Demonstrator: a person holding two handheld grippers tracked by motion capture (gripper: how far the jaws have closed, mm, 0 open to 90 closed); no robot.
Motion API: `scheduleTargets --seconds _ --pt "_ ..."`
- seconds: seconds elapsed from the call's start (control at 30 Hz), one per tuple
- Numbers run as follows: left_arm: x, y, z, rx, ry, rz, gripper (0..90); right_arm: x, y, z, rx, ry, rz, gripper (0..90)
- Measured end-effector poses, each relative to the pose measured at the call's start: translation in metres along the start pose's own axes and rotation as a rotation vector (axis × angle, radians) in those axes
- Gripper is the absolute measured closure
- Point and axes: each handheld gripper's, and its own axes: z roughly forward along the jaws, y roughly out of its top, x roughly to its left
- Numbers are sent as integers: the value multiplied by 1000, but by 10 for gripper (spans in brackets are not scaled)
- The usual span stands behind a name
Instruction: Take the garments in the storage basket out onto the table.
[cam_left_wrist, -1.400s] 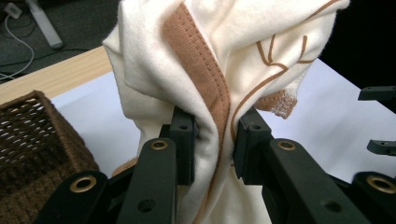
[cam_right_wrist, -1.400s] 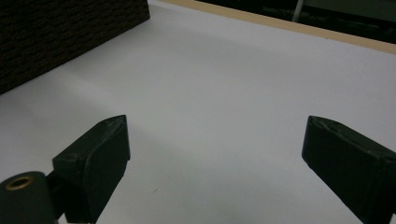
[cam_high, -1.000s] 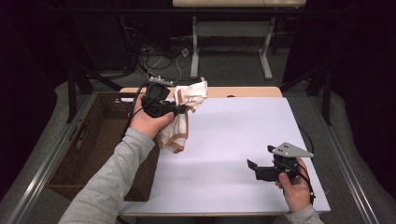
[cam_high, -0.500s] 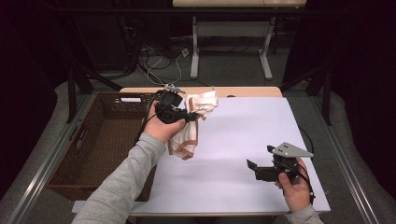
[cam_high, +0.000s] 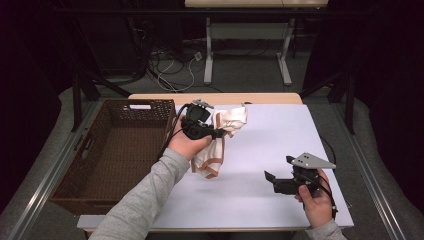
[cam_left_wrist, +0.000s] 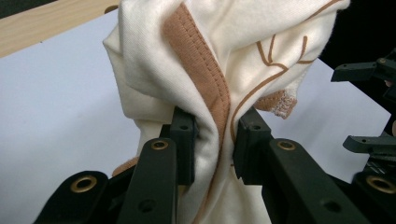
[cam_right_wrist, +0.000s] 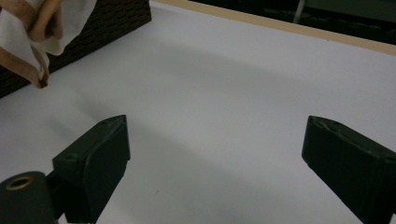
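A cream cloth with tan-brown trim (cam_high: 220, 135) hangs bunched from my left gripper (cam_high: 218, 133) above the white table's (cam_high: 270, 145) left half. The left gripper view has both jaws shut on a fold of that cloth (cam_left_wrist: 219, 88), whose upper part fans out above them. Its lower end (cam_high: 207, 167) dangles near the table. My right gripper (cam_high: 270, 180) rests low at the table's front right, held in a hand, jaws wide open with nothing between them (cam_right_wrist: 215, 163). A corner of the hanging cloth (cam_right_wrist: 32, 32) appears in the right gripper view's top left.
A dark brown wicker basket (cam_high: 85, 165) stands just left of the table, its inside bare. A wooden strip (cam_high: 215, 97) edges the table's far side. Cables and table legs lie on the floor beyond.
The left hand has carried the cloth to the right and away from the basket, farther over the table. The right gripper has stayed put.
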Motion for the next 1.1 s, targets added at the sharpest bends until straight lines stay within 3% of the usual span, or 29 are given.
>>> scheduleTargets --seconds 0.37,0.6,0.7,1.1 --pt "-4 -9 21 16 -22 -11 729 0 0 -1 -5 -2 11 75" --pt "-5 -17 37 59 -47 -10 729 0 1 -2 -10 -1 12 75" --pt "-7 -19 42 53 -58 -29 729 0 1 -2 -8 -4 6 75" --pt "-15 -28 71 97 -101 -34 728 0 0 -1 -11 0 12 75"
